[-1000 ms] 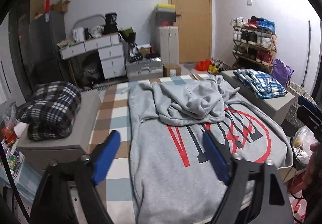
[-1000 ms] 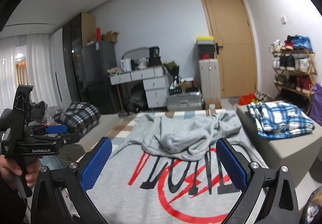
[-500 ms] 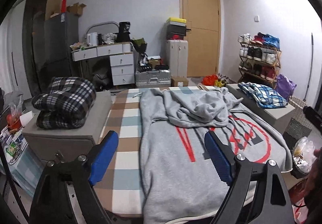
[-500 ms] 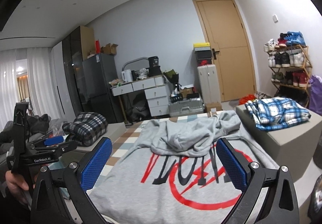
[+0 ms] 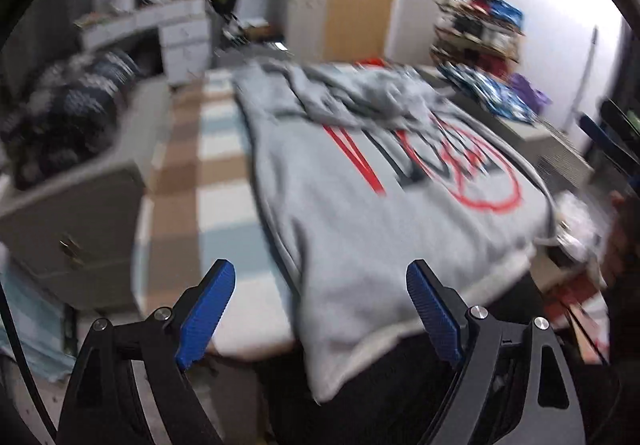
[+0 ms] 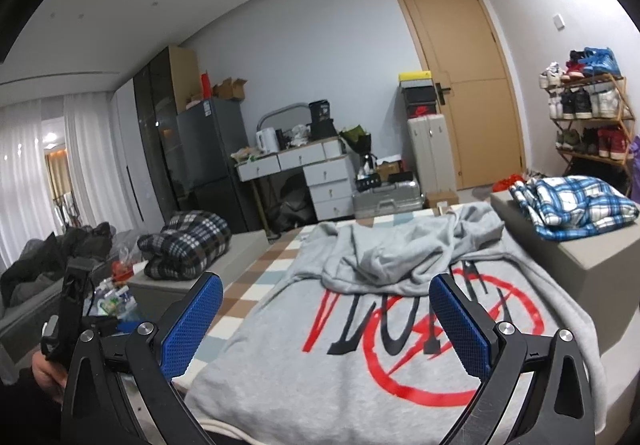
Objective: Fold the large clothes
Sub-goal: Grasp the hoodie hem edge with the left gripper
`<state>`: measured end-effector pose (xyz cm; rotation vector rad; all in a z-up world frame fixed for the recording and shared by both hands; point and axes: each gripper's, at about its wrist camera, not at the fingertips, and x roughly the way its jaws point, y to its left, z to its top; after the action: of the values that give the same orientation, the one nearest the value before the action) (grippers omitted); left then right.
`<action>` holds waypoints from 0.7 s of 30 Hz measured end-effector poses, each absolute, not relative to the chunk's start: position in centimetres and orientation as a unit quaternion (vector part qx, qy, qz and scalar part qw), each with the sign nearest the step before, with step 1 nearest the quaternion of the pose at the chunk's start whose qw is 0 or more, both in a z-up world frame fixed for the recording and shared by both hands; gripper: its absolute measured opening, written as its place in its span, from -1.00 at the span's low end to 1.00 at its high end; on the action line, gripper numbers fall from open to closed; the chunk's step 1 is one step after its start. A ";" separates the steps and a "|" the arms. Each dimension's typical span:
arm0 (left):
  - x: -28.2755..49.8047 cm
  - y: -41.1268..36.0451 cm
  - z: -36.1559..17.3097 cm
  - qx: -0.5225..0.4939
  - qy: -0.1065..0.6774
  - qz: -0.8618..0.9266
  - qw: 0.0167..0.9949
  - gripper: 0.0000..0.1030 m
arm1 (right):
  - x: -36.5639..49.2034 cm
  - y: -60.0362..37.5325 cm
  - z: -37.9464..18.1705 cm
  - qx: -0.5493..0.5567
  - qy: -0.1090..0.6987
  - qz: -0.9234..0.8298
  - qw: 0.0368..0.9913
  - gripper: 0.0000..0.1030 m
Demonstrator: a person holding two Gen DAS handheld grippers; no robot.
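Motion-blurred shoe rack; sweatshirt hem cropped

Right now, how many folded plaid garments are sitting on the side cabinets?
2: a dark plaid bundle on the left cabinet, a blue plaid shirt on the right cabinet. Others may be hidden.

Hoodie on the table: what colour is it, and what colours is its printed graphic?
The hoodie is light grey, with a red and black graphic; sharpest in the right wrist view.

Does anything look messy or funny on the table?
Yes. The grey hoodie lies spread on the checkered table, but its sleeves and hood are heaped in a crumpled pile at the far end, covering the top of the red and black print. Its near hem droops over the table's edge.
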<state>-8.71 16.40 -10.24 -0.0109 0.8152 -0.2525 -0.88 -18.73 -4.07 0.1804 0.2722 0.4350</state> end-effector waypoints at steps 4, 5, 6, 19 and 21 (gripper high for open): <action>-8.7 17.7 -13.0 -0.064 0.459 -0.133 0.876 0.65 | -0.4 -18.6 -4.7 0.101 0.142 0.223 0.959 1.00; -8.7 17.8 -13.8 -0.076 0.472 -0.131 0.868 0.65 | -0.1 -18.6 -4.9 0.107 0.147 0.225 0.957 1.00; -8.6 18.0 -14.4 -0.081 0.479 -0.132 0.864 0.65 | 0.2 -18.6 -5.1 0.112 0.153 0.228 0.955 1.00; -7.4 19.6 -18.4 -0.220 0.516 -0.224 0.797 0.65 | 1.7 -16.3 -6.1 0.113 0.194 0.246 0.943 1.00; -7.1 20.2 -18.8 -0.260 0.519 -0.244 0.777 0.64 | 1.8 -16.0 -6.1 0.114 0.198 0.250 0.941 1.00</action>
<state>-7.15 20.15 -18.83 -0.5614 1.1217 -0.5282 1.80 -16.01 -6.15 0.2324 0.4041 0.5101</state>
